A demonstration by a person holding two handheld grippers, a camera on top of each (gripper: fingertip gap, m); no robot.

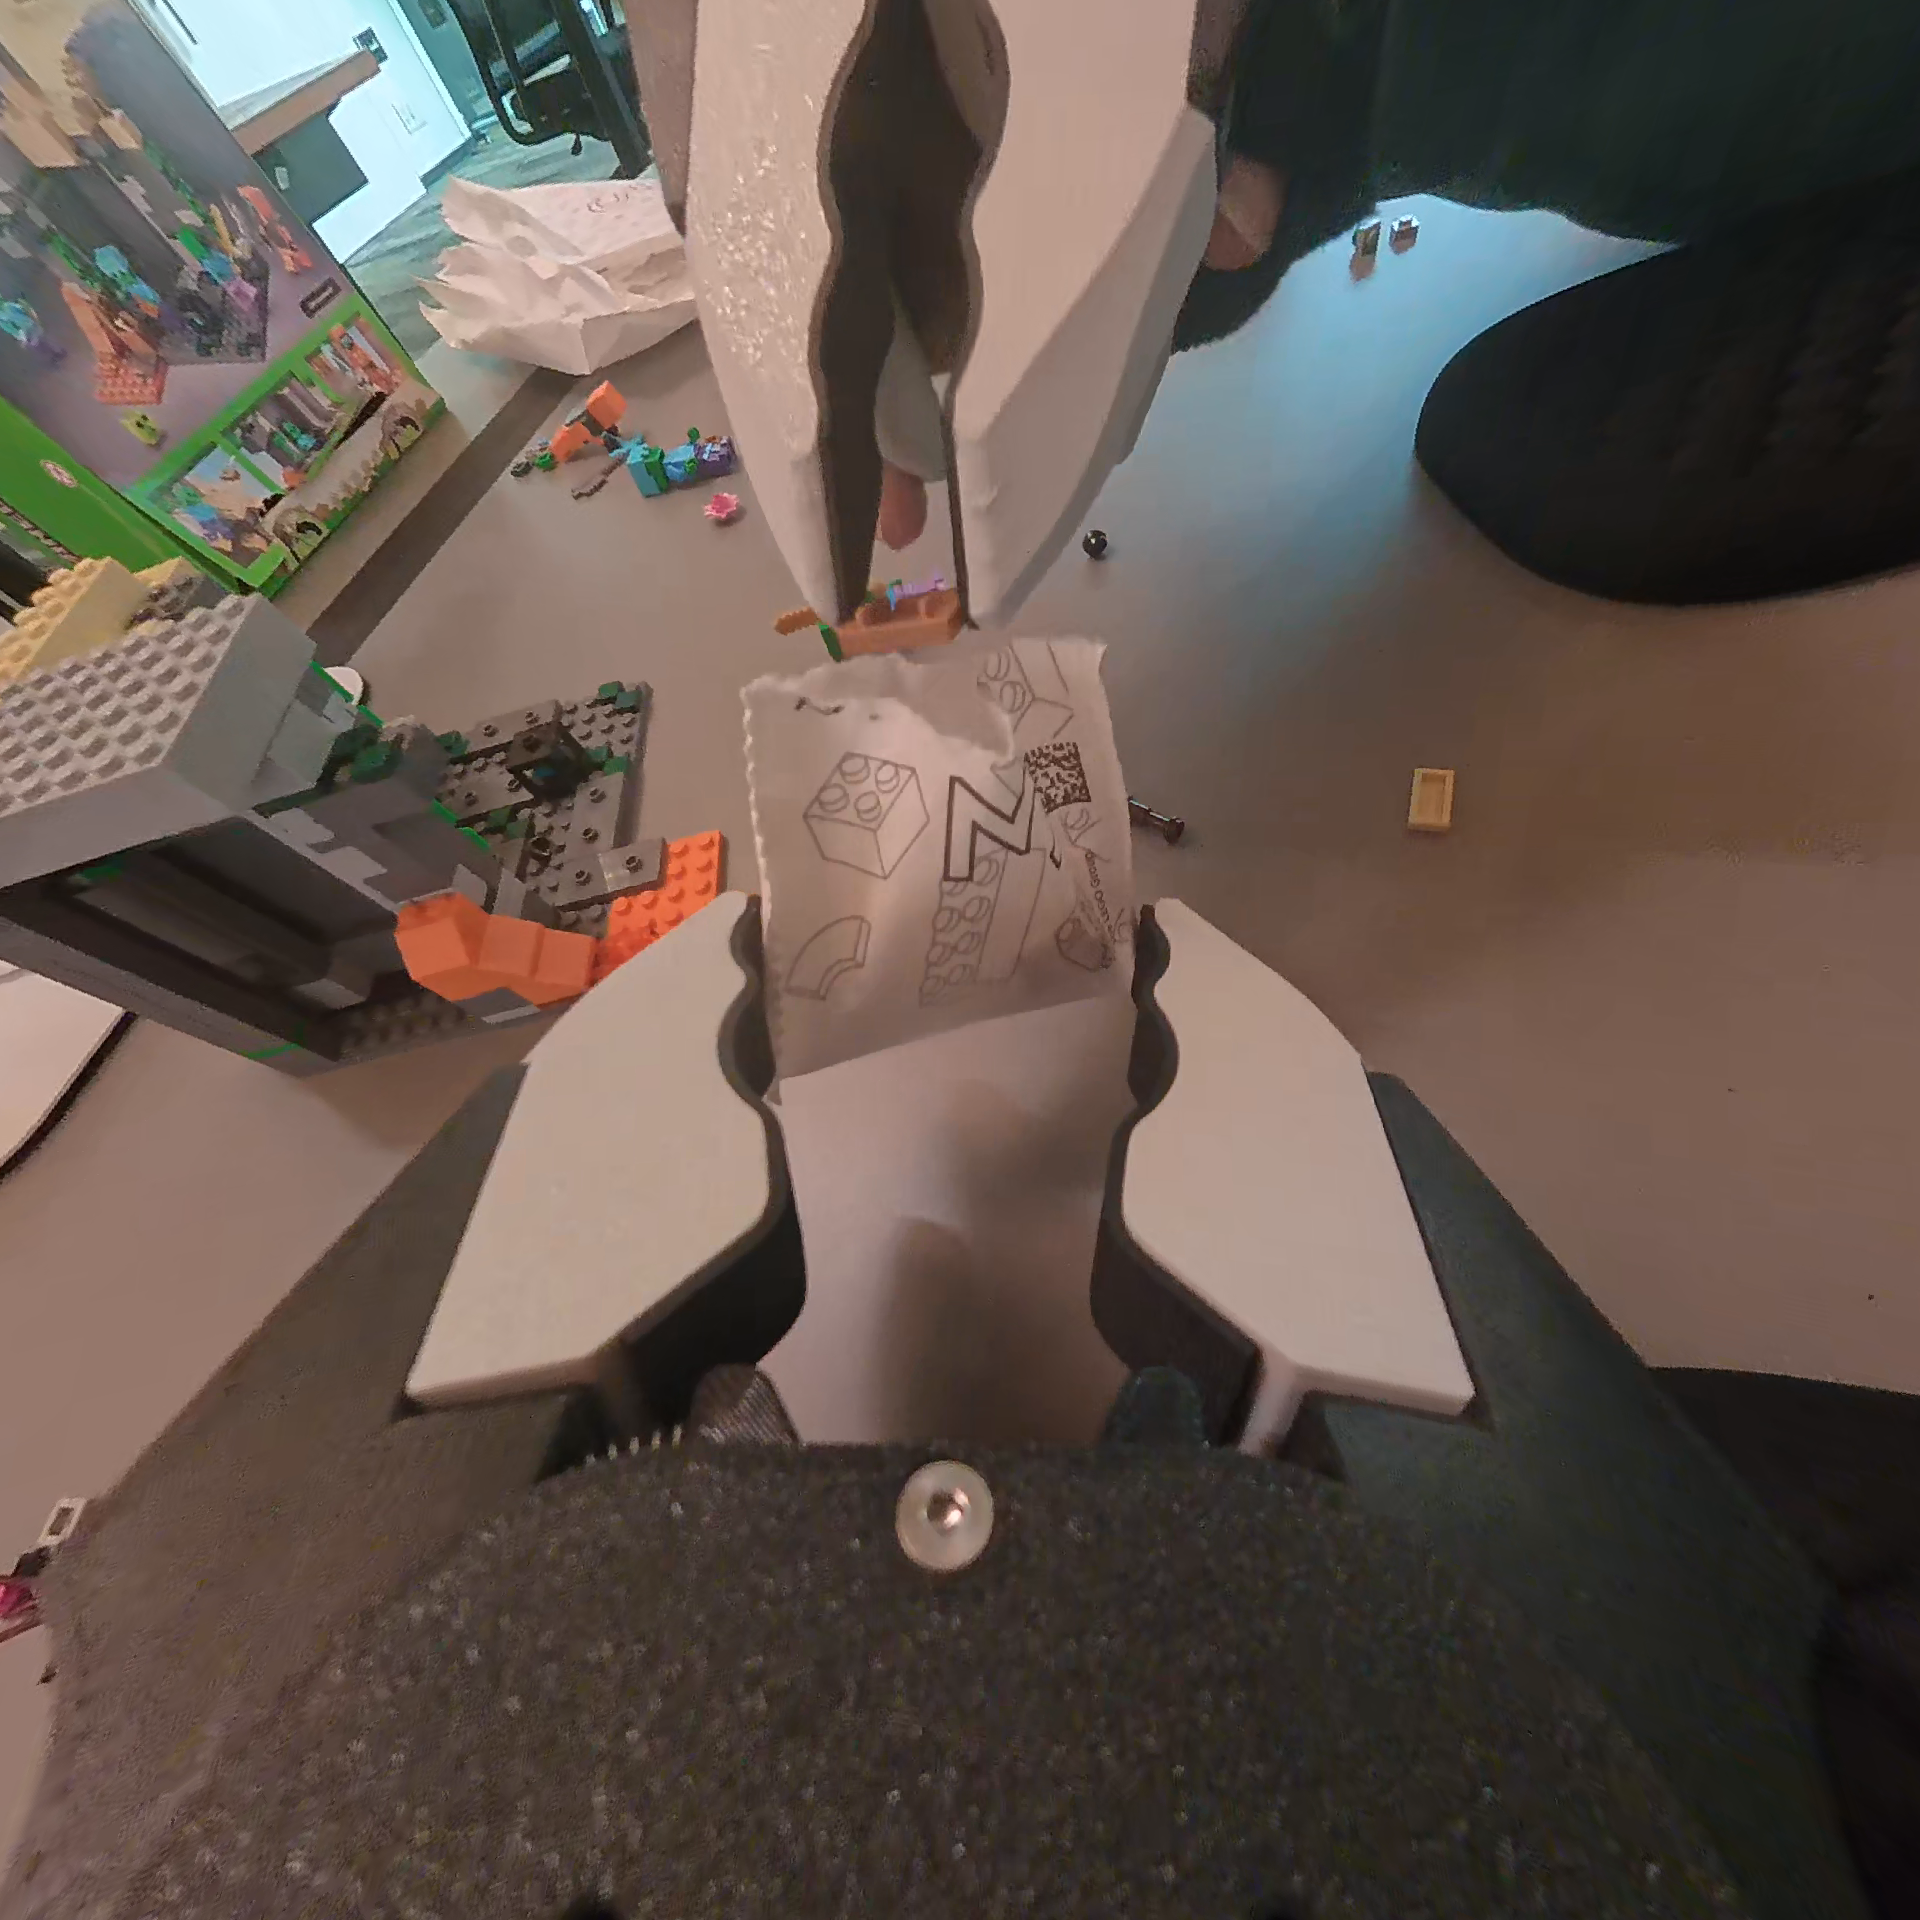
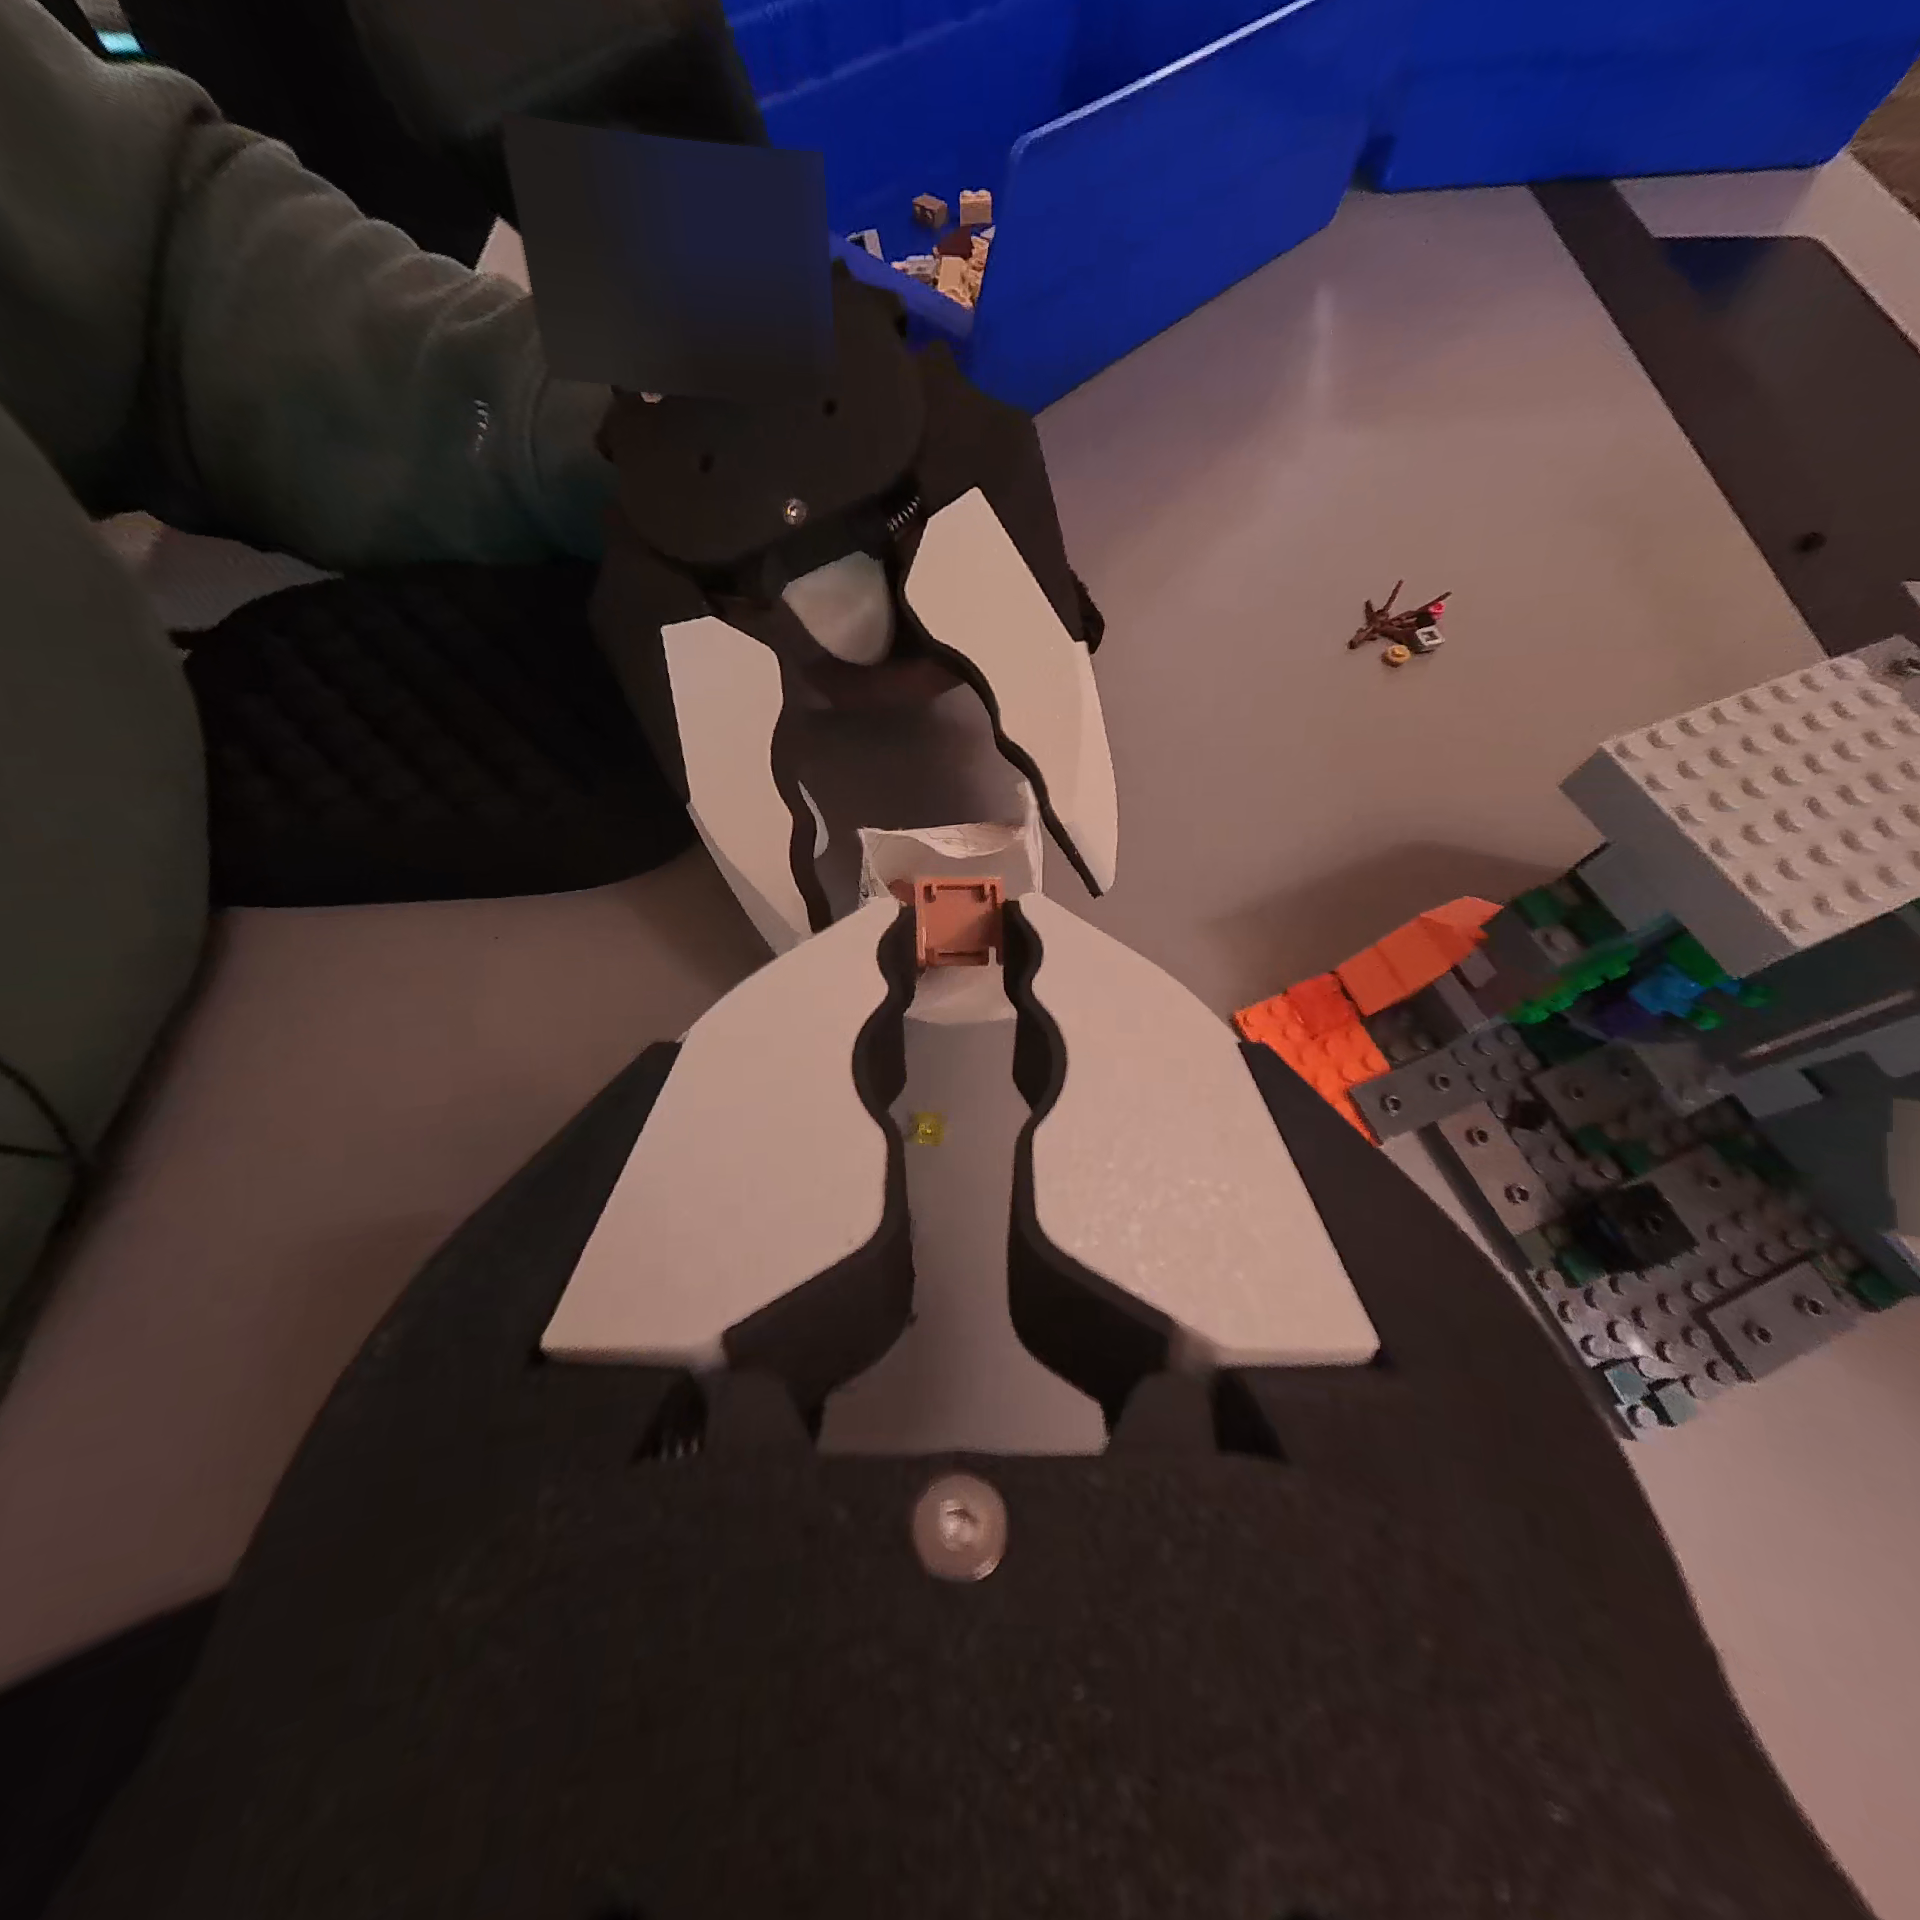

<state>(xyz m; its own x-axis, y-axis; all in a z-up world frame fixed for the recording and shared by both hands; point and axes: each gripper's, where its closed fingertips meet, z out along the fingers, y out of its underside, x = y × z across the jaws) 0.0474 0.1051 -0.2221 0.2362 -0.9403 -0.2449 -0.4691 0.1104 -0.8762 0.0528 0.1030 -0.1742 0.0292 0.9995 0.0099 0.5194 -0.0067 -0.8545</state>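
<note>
Two grippers meet over the grey worktop (image 1: 1455,1039). The left gripper (image 1: 945,925) has its fingers spread wide, and they clasp one white paper bag (image 1: 935,862) by its two side edges. The bag's length runs along the fingers, and its torn mouth points away from them, toward the other gripper. The right gripper (image 2: 951,930) comes in from the opposite side, its fingers closed on one small tan piece (image 2: 951,920). Seen from the left wrist, a scrap of purple and green sits on it.

We see that piece just at the bag's torn mouth, its long side lying across the right fingers. We cannot tell whether it touches the paper. The right fingers are the ones on it; the left fingertips stop short, at the bag's lower part.

Off to the left gripper's left side we count one grey and orange brick build (image 1: 208,831), and behind it one green set box (image 1: 187,312). One heap of crumpled white paper (image 1: 561,270) and one cluster of loose coloured pieces (image 1: 644,447) lie farther back. One tan tile (image 1: 1432,798), one black pin (image 1: 1155,819) and one black ball (image 1: 1094,541) lie singly, well apart from the bag. From the right wrist we see one blue bin (image 2: 1143,208) holding a few bricks, and one grey-green sleeve (image 2: 260,343) behind the left gripper.
</note>
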